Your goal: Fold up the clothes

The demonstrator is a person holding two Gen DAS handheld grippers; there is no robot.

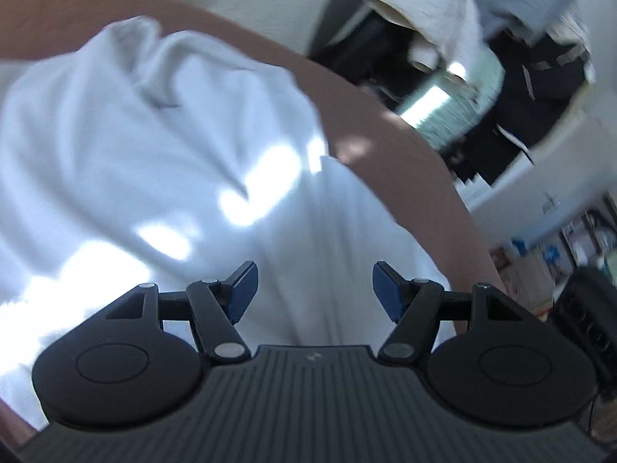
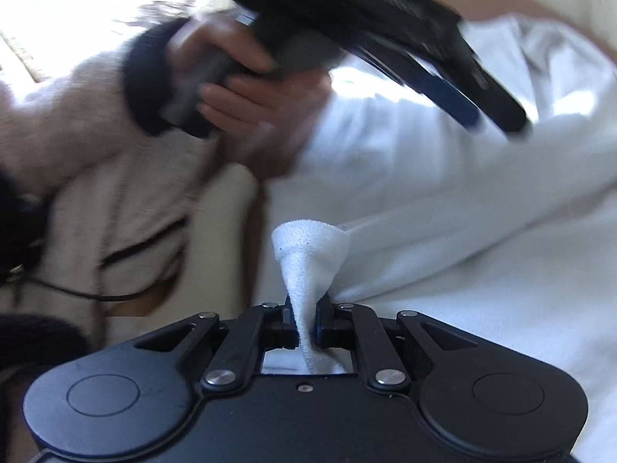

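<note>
A white garment (image 1: 162, 162) lies spread and rumpled on a brown table (image 1: 405, 162). My left gripper (image 1: 315, 289) hovers over it, open, with nothing between its blue pads (image 1: 243, 289). In the right wrist view my right gripper (image 2: 306, 324) is shut on a pinched fold of the same white garment (image 2: 482, 250), and a cone of cloth sticks out past the fingers. The left gripper (image 2: 497, 112) also shows there at the top, held by a hand (image 2: 246, 96) in a cream sleeve, above the garment.
Beyond the table's far edge in the left wrist view is a pile of other clothes (image 1: 513, 4), white, blue and dark. A white cabinet (image 1: 540, 177) stands at the right. The person's cream jacket (image 2: 96, 177) fills the left of the right wrist view.
</note>
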